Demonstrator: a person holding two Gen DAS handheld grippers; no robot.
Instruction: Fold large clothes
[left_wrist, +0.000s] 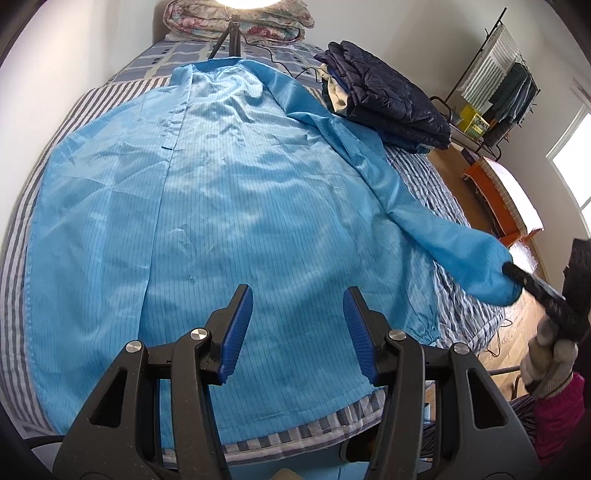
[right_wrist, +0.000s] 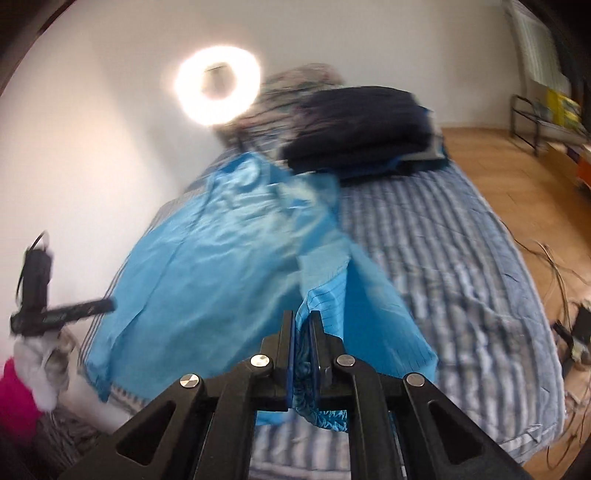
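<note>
A large light-blue striped coat (left_wrist: 229, 192) lies spread flat on the bed, collar at the far end. My left gripper (left_wrist: 298, 295) is open and empty, hovering over the coat's lower part near the hem. My right gripper (right_wrist: 302, 317) is shut on the cuff of the coat's right sleeve (right_wrist: 369, 295) and holds it lifted off the bed. In the left wrist view the sleeve (left_wrist: 443, 236) stretches to the right, with the right gripper (left_wrist: 511, 268) at its end. The coat (right_wrist: 207, 251) is blurred in the right wrist view.
A stack of folded dark jackets (left_wrist: 388, 96) sits on the striped bed (left_wrist: 439, 177) at the far right. A ring light on a tripod (left_wrist: 231, 33) and folded quilts (left_wrist: 240, 18) stand at the head. Wooden floor, cables (right_wrist: 554, 258) and a clothes rack (left_wrist: 498, 74) lie to the right.
</note>
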